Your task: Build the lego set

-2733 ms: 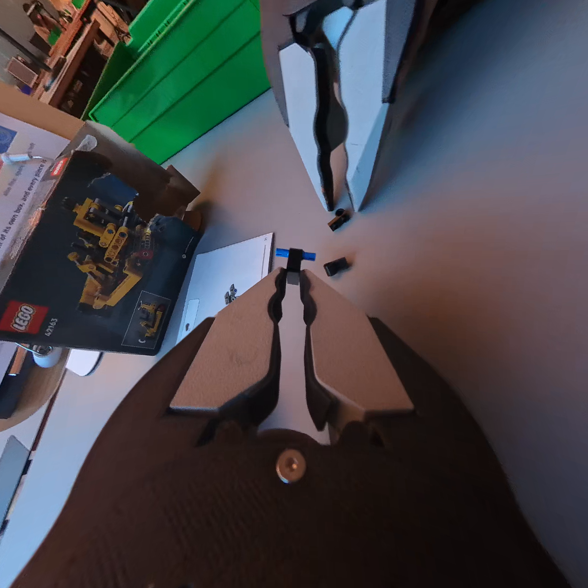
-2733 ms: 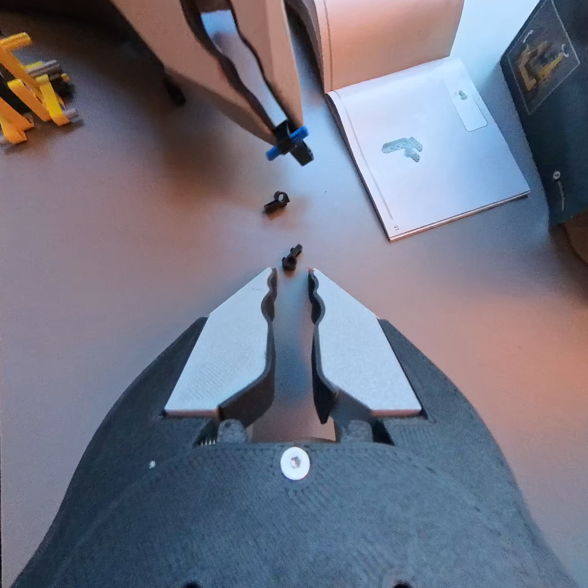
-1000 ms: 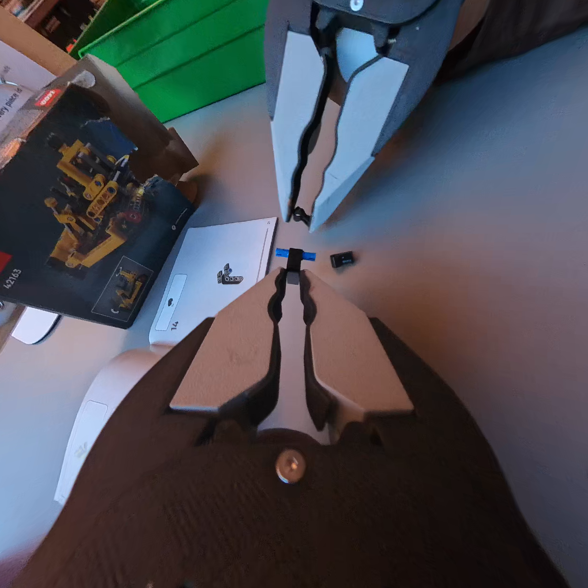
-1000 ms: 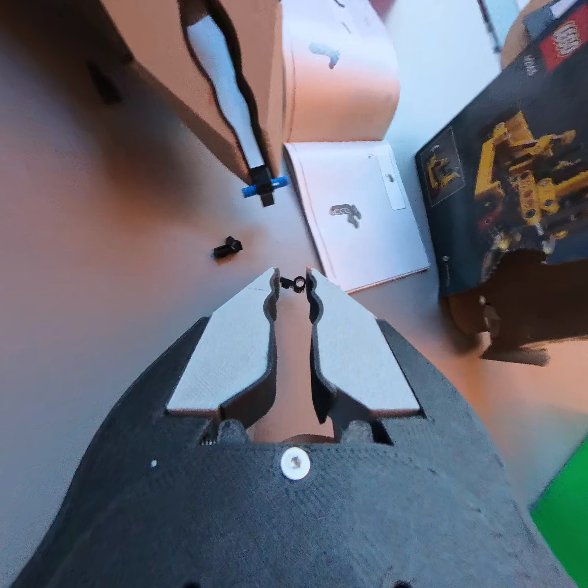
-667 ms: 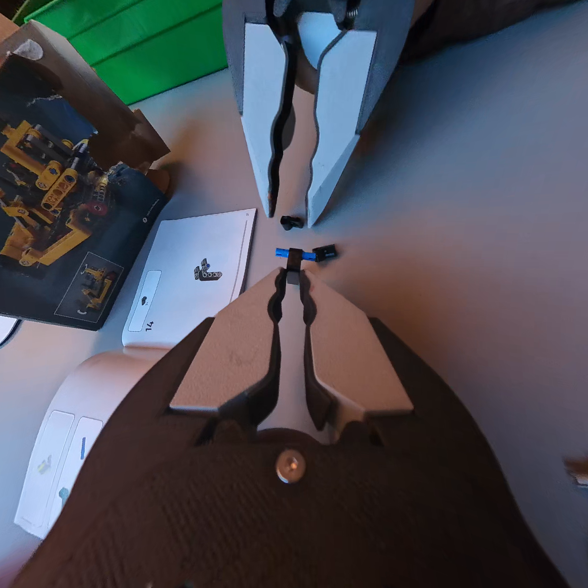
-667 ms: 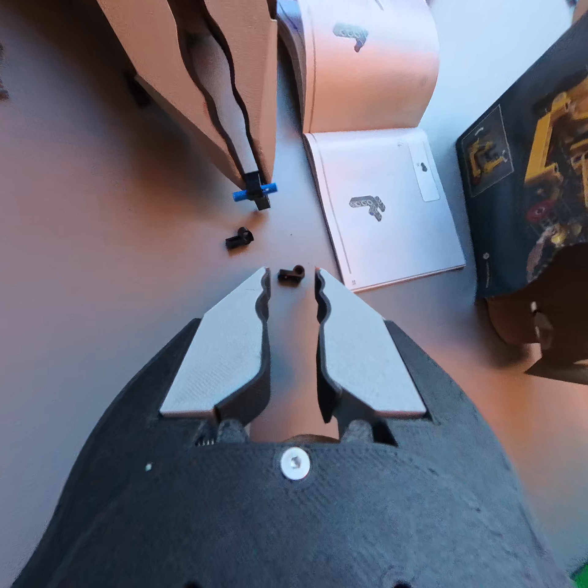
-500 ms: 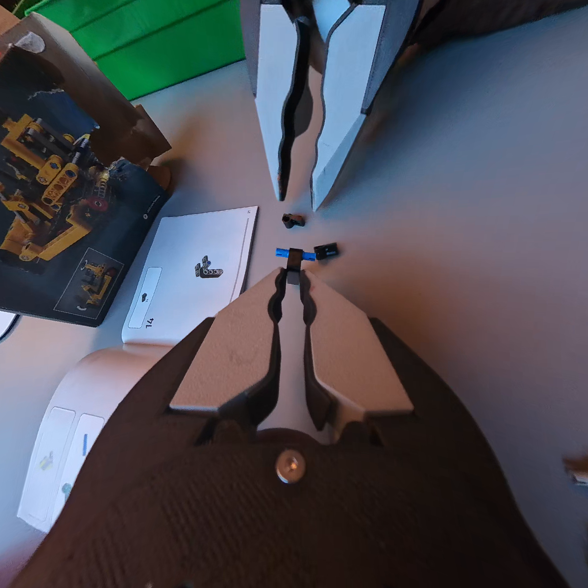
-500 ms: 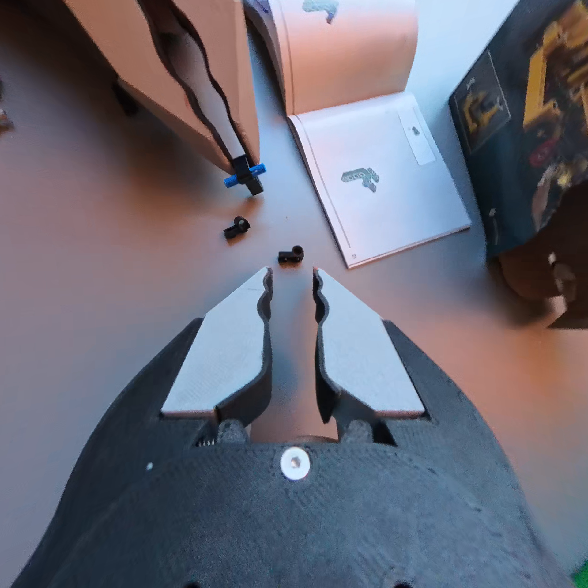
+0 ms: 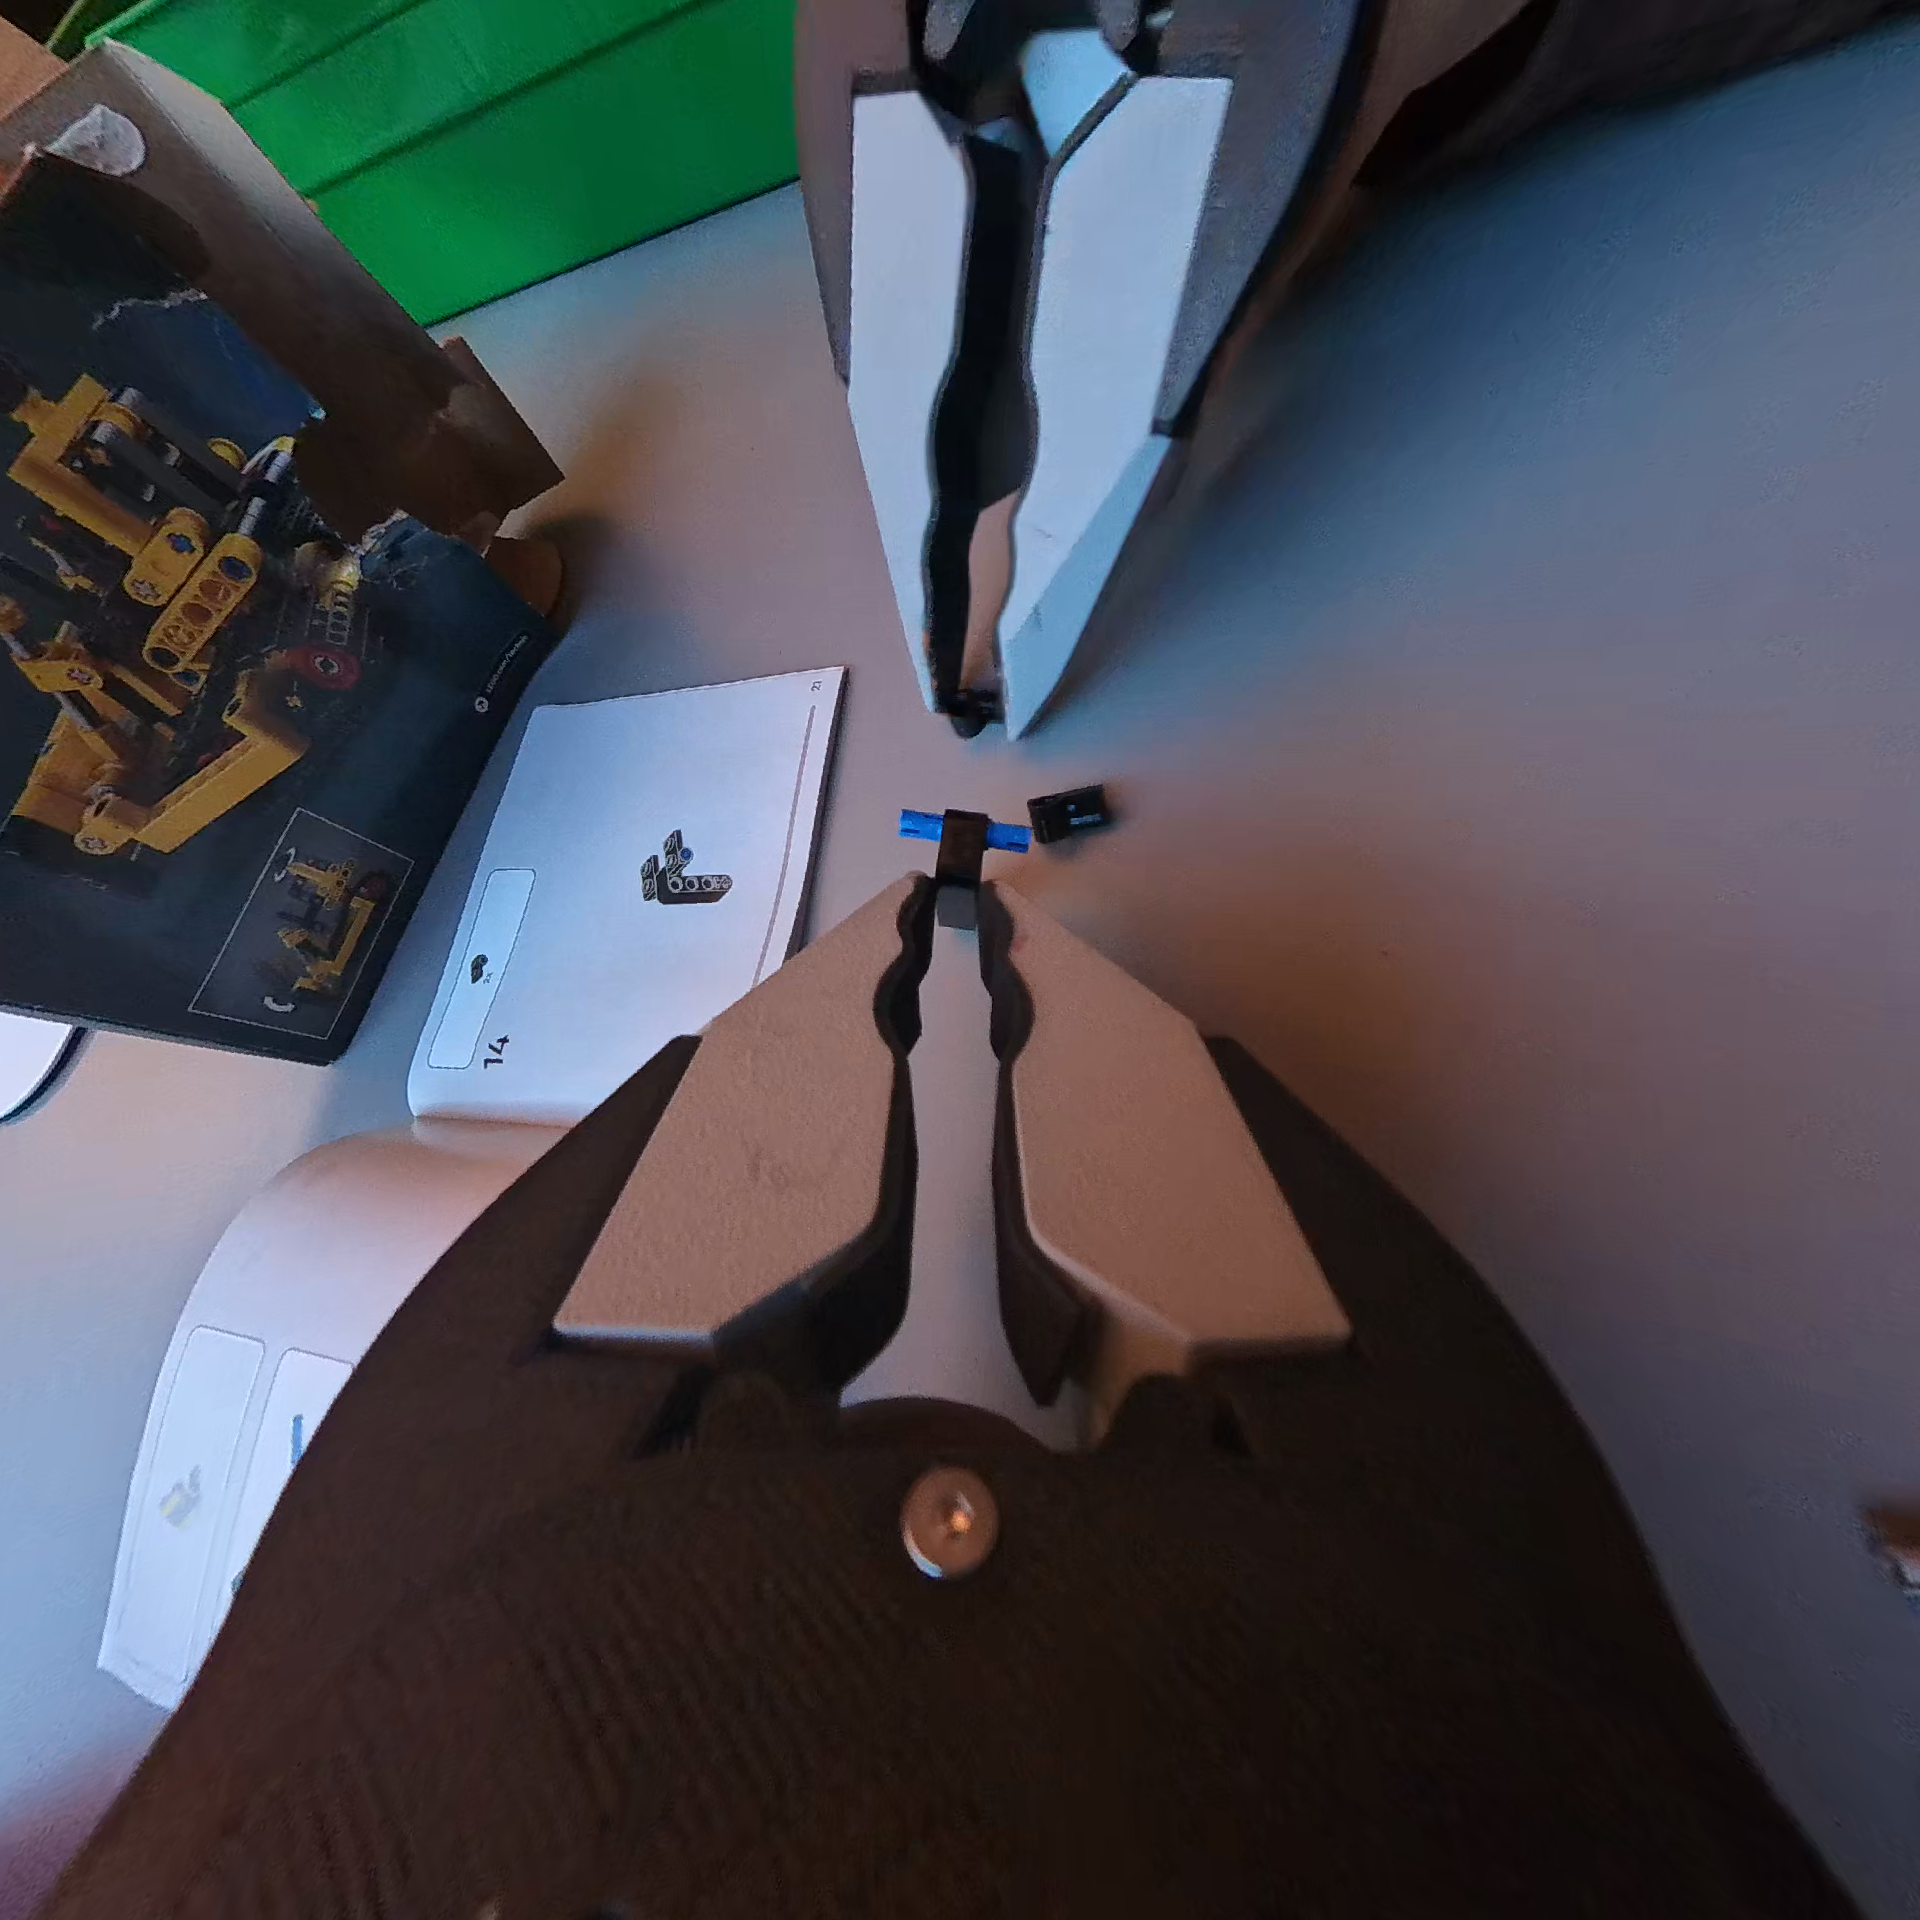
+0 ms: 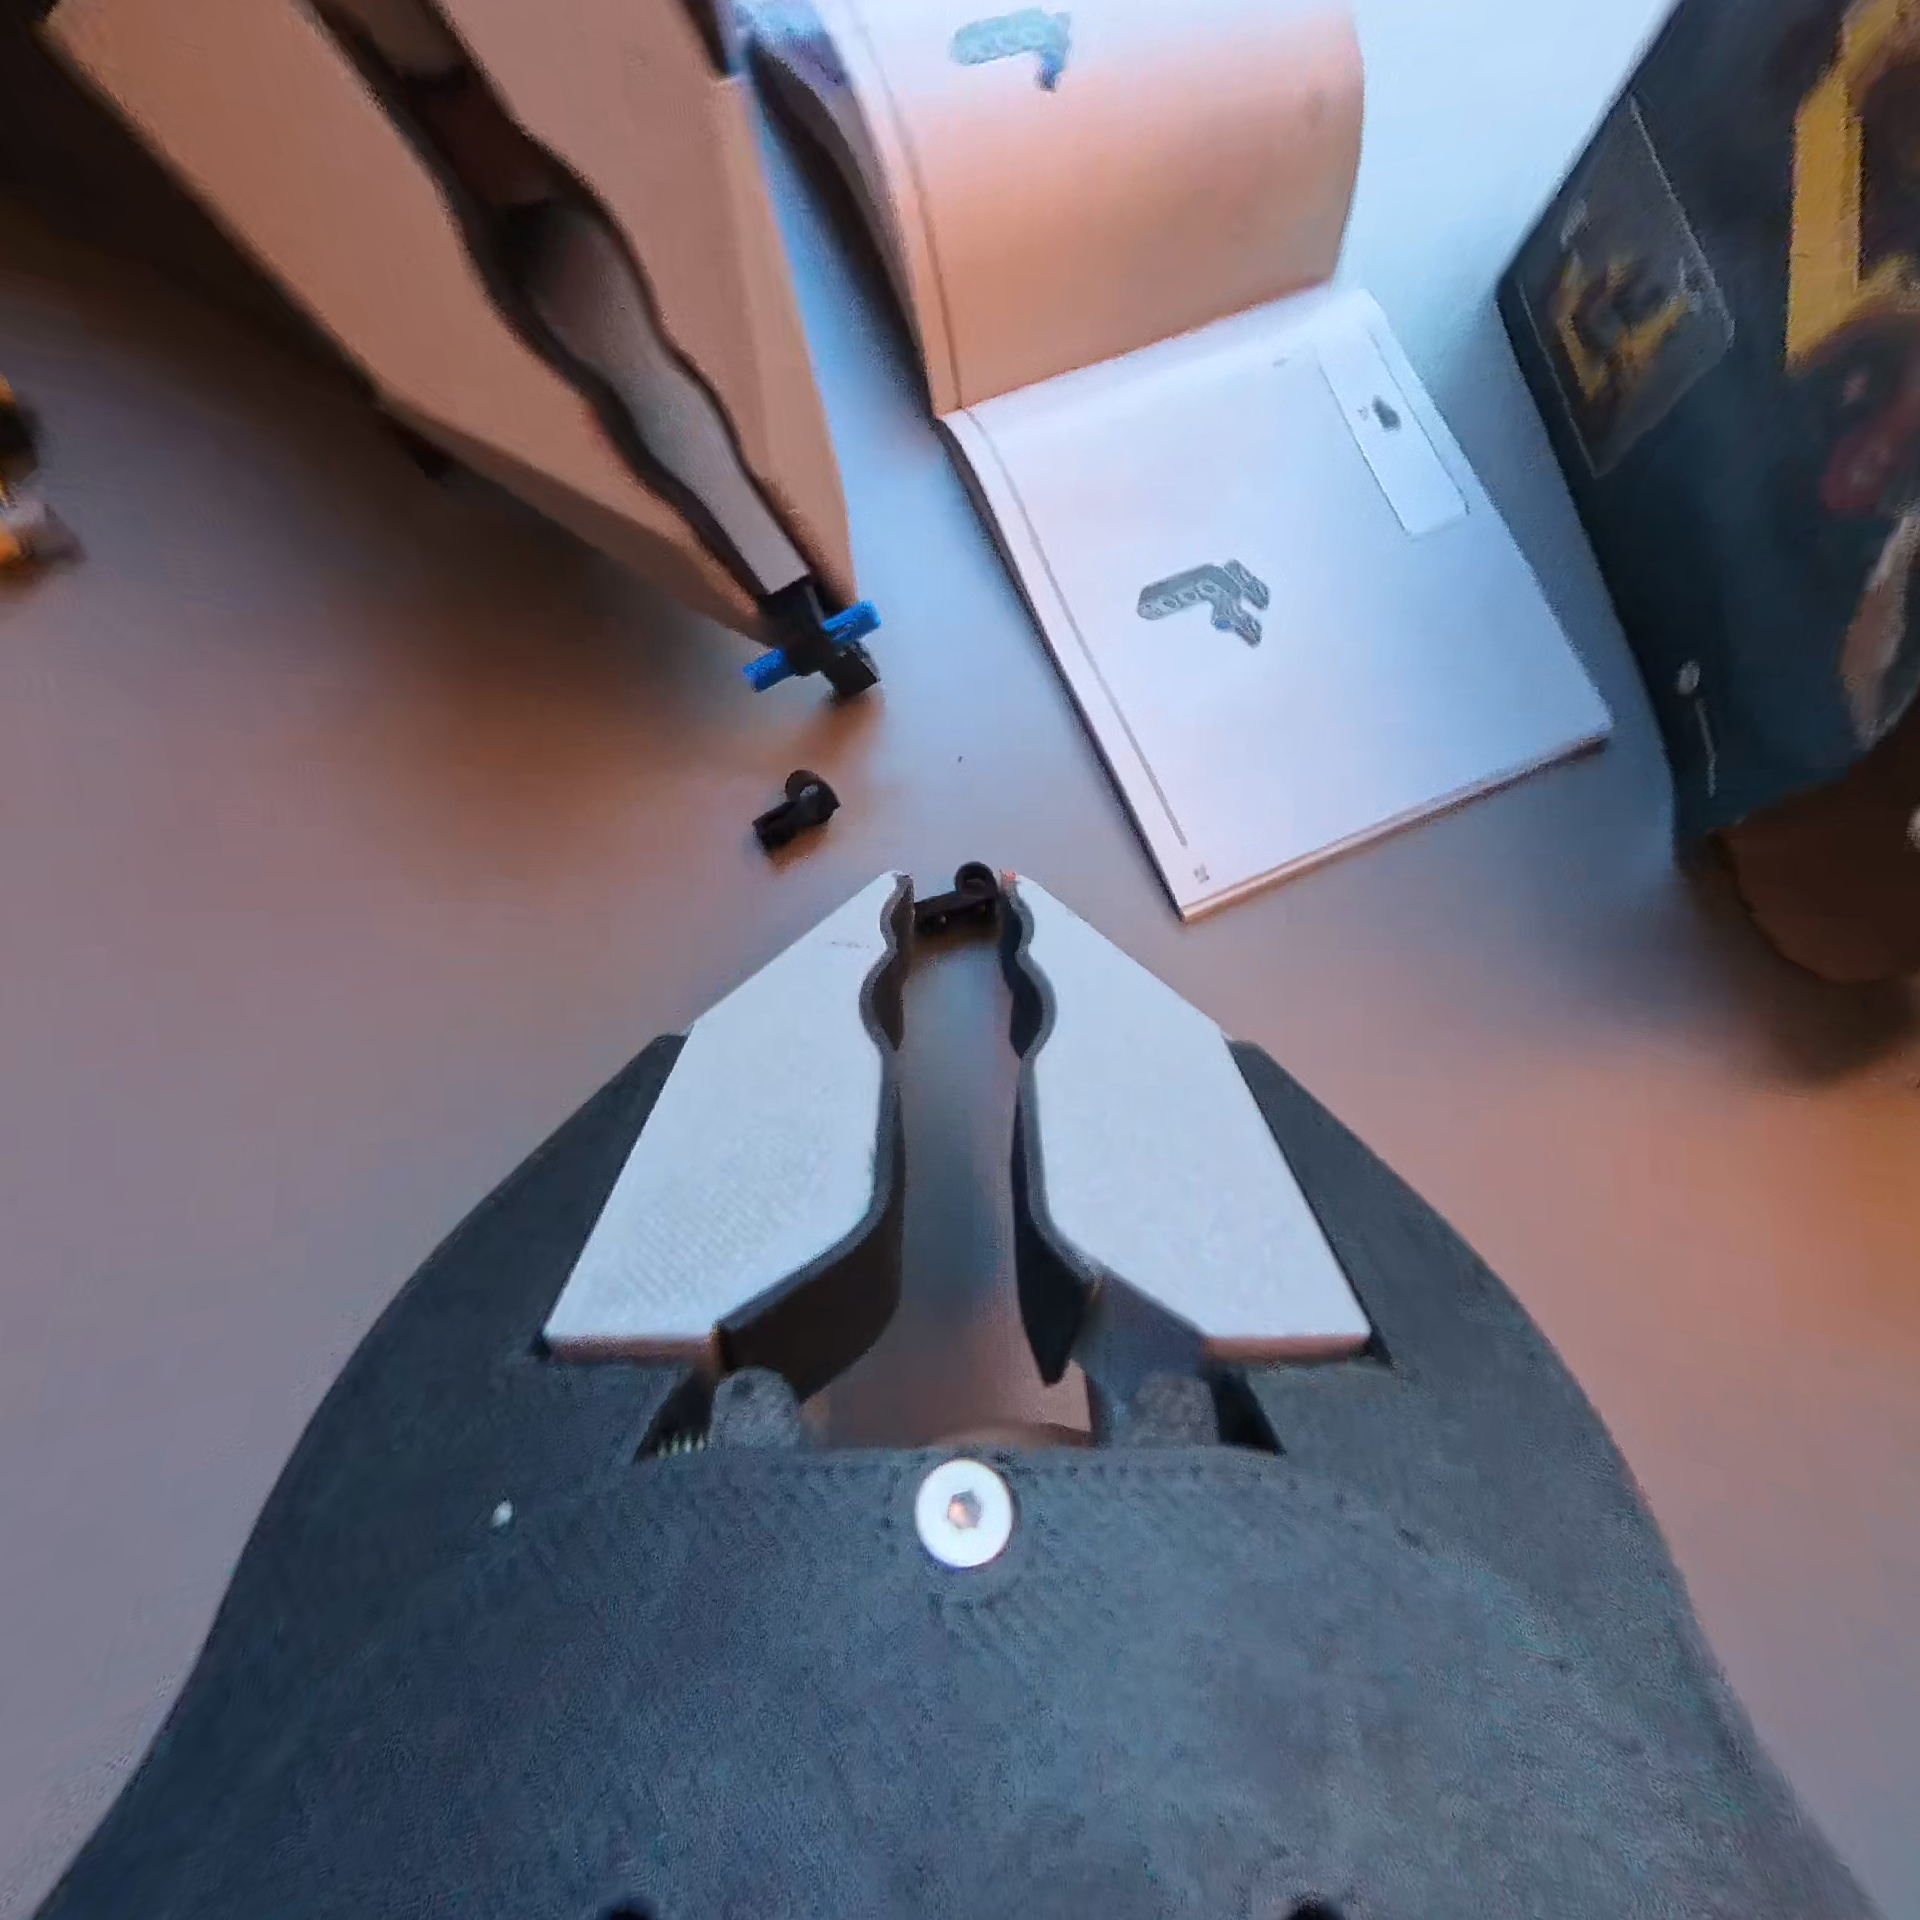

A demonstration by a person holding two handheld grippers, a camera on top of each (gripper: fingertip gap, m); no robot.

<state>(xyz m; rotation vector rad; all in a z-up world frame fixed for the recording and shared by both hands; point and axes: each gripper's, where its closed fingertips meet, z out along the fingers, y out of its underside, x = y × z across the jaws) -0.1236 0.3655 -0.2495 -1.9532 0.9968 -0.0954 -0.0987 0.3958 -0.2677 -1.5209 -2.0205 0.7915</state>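
Note:
My left gripper is shut on a black piece with a blue axle through it, held just above the grey table. It also shows in the right wrist view. My right gripper is shut on a small black connector at table level; in the left wrist view it comes down from the top, just beyond the left gripper's piece. A second small black connector lies loose on the table beside the blue axle, and it also shows in the right wrist view.
An open instruction booklet lies left of the grippers, also in the right wrist view. The dark set box stands beyond it, with a green bin behind. Small loose parts lie at the table's edge. One gripper's finger ends stand about 5 centimetres off the other's.
The right gripper let the small black connector down on the table and opened half a second ago. It has now closed on it again. The left gripper kept its hold.

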